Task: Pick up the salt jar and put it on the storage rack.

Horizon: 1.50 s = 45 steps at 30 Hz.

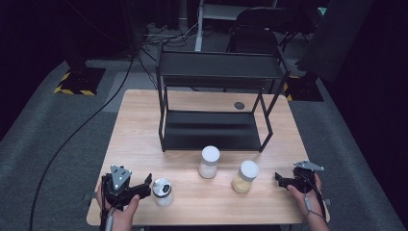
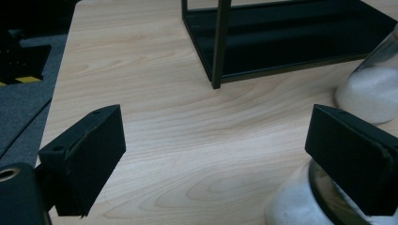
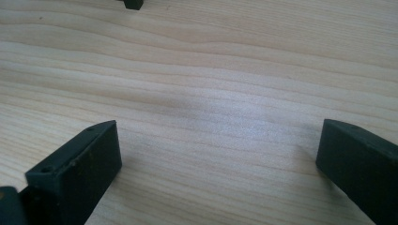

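Observation:
Three jars stand on the wooden table (image 1: 139,125). At the front left is a clear jar of white powder with an open-looking silvery top (image 1: 162,191); in the left gripper view this jar (image 2: 291,206) lies partly under the right-hand jaw. My left gripper (image 1: 146,186) (image 2: 216,126) hovers just left of it, open, with bare wood between the pads. A white-lidded jar of white powder (image 1: 209,161) (image 2: 371,89) stands mid-table. Right of it is a white-lidded jar of yellowish grains (image 1: 245,175). My right gripper (image 1: 279,180) (image 3: 218,136) is open over bare wood, just right of that jar.
A black two-tier metal shelf (image 1: 216,125) (image 2: 281,33) stands at the back middle of the table; one of its feet (image 3: 133,3) shows at the top of the right gripper view. A small dark disc (image 1: 239,105) lies behind it. Cables run over the grey floor (image 1: 72,125).

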Available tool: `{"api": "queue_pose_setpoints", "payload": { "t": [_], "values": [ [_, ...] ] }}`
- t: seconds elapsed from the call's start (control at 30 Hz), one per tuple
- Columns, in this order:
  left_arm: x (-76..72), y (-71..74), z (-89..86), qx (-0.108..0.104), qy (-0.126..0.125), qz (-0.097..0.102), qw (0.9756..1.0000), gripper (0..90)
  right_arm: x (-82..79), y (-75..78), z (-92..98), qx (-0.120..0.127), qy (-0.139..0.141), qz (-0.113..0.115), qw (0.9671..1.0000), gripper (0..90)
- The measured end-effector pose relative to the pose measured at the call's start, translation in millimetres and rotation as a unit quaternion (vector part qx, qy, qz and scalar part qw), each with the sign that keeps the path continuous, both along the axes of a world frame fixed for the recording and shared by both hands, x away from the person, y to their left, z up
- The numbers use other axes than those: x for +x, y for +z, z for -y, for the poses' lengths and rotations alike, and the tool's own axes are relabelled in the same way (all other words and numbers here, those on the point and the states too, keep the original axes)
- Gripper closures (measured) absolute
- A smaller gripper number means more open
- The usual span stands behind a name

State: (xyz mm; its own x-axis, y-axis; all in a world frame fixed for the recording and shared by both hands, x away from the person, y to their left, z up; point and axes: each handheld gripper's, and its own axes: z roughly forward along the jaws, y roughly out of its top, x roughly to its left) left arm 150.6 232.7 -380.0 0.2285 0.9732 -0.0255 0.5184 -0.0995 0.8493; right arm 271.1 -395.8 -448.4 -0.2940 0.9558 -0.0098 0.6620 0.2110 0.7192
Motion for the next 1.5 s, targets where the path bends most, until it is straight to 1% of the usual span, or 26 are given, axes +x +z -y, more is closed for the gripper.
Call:
{"api": "queue_pose_setpoints", "payload": {
  "t": [0.13,0.23,0.27,0.3,0.37,0.57,0.67,0.77,1.0,1.23,1.27,1.33,1.4,1.43,1.5],
  "values": [
    [-3.2,4.8,5.2,-0.004,-0.007,0.003,1.0,5.5,0.0,0.0,0.0,0.0,0.0,0.0,1.0,0.0],
    [-5.4,8.0,8.4,-0.013,-0.016,0.006,0.9998,5.4,0.0,0.0,0.0,0.0,0.0,0.0,1.0,0.0],
    [-5.4,8.0,8.4,-0.013,-0.016,0.006,0.9998,5.3,0.0,0.0,0.0,0.0,0.0,0.0,1.0,0.0],
    [-5.5,8.5,8.6,-0.018,-0.019,0.006,0.9996,5.3,0.0,0.0,0.0,0.0,0.0,0.0,1.0,0.0],
    [-4.7,8.2,9.7,-0.036,-0.023,0.002,0.9991,4.9,0.0,0.0,0.0,0.0,0.0,0.0,1.0,0.0],
    [-4.4,8.0,18.2,-0.043,-0.03,0.001,0.9986,4.8,0.0,0.0,0.0,0.0,0.0,0.0,1.0,0.0],
    [-4.7,8.7,21.7,-0.042,-0.035,0.001,0.9985,4.8,0.0,0.0,0.0,0.0,0.0,0.0,1.0,0.0],
    [-5.3,10.0,28.4,-0.033,-0.053,0.003,0.9981,4.8,0.0,0.0,0.0,0.0,0.0,0.0,1.0,0.0],
    [-6.3,10.7,32.8,-0.025,-0.062,0.005,0.9977,4.8,0.0,0.1,0.0,0.0,0.0,0.0,1.0,0.0],
    [-2.9,2.2,36.3,-0.022,-0.064,-0.007,0.9977,4.8,0.0,0.0,0.0,0.0,0.0,0.0,1.0,0.0],
    [-2.6,-3.4,36.7,-0.025,-0.063,-0.009,0.9977,4.9,0.0,0.0,0.0,0.0,0.0,0.0,1.0,0.0],
    [-2.2,-6.0,35.9,-0.027,-0.064,-0.011,0.9975,4.9,0.0,0.0,0.0,0.0,0.0,0.0,1.0,0.0],
    [-1.3,-11.1,34.8,-0.033,-0.064,-0.018,0.9973,4.9,0.0,0.0,0.0,0.0,0.0,0.0,1.0,0.0],
    [-0.3,-14.9,34.4,-0.034,-0.064,-0.025,0.9971,5.0,0.0,0.0,0.0,0.0,0.0,0.0,1.0,0.0],
    [0.5,-18.2,34.5,-0.033,-0.064,-0.031,0.9969,5.0,0.0,0.0,0.0,0.0,0.0,0.0,1.0,0.0]
  ]
}}
